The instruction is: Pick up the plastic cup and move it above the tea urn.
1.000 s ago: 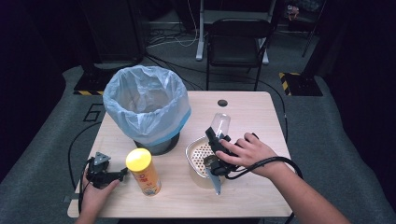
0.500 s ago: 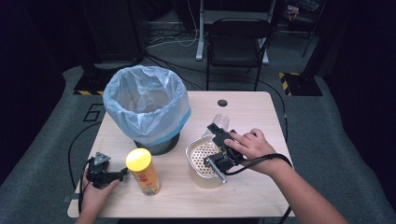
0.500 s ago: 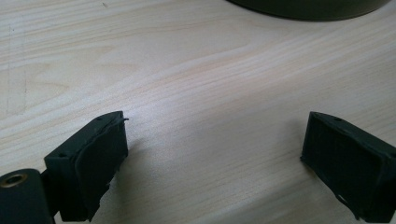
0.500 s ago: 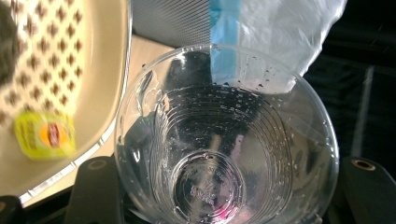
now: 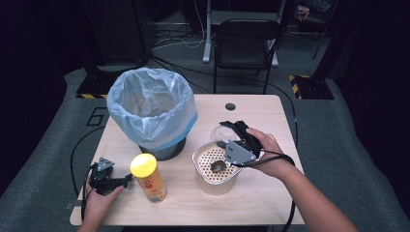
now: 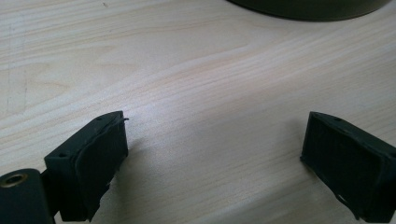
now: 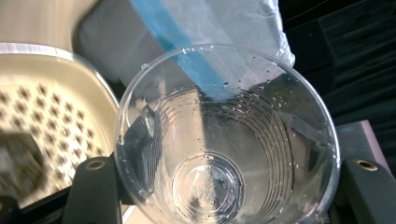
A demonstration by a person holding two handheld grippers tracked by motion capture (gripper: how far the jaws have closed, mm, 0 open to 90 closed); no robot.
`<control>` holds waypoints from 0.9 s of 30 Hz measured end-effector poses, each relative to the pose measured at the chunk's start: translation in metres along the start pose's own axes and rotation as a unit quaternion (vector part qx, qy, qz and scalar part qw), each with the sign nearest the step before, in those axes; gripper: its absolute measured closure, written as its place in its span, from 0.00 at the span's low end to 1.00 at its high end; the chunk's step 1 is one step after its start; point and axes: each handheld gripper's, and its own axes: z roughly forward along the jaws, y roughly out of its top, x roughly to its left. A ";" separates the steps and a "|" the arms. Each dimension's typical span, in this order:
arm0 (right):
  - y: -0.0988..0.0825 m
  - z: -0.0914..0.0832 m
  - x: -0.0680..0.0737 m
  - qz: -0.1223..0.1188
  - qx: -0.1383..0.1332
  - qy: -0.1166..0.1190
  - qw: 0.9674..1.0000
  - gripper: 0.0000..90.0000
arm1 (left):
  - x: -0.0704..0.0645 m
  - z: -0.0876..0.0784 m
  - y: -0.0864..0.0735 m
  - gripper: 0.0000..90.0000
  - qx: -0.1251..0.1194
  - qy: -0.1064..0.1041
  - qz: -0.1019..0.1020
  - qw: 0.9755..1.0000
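Right claw [image 5: 227,137] clenched on clear cup [image 7: 224,140], tipped over strainer basket [image 5: 212,169] to drain; left claw [image 6: 215,158] released, resting on desk [image 6: 187,70].

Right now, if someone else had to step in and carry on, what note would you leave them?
Right gripper: shut on the clear plastic cup, tipped over the cream strainer basket; droplets inside the cup, no liquid.
Left gripper: open, holding nothing, resting on the wooden table beside the yellow-lidded snack can.
Dark lump lies in the basket.
Lined trash bin stands behind.
Done: cup appears emptied.
Left, probably: bin the cup, then deal with the can.
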 end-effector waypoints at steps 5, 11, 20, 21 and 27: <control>-0.003 -0.002 -0.008 0.067 -0.025 0.016 0.997 0.38 | 0.000 0.000 0.000 0.08 -0.001 0.000 0.000 1.000; -0.007 -0.001 -0.016 0.152 -0.056 0.052 0.985 0.38 | 0.000 0.000 0.000 0.08 0.000 0.001 -0.001 1.000; -0.008 -0.004 -0.041 0.300 -0.072 0.112 0.945 0.38 | -0.001 0.000 0.000 0.08 0.000 0.001 -0.003 1.000; -0.008 -0.005 -0.044 0.311 -0.072 0.113 0.941 0.38 | 0.000 0.000 0.000 0.08 0.000 0.002 -0.002 1.000; -0.007 -0.005 -0.053 0.338 -0.069 0.116 0.931 0.38 | 0.000 0.000 0.000 0.08 0.000 0.002 -0.002 1.000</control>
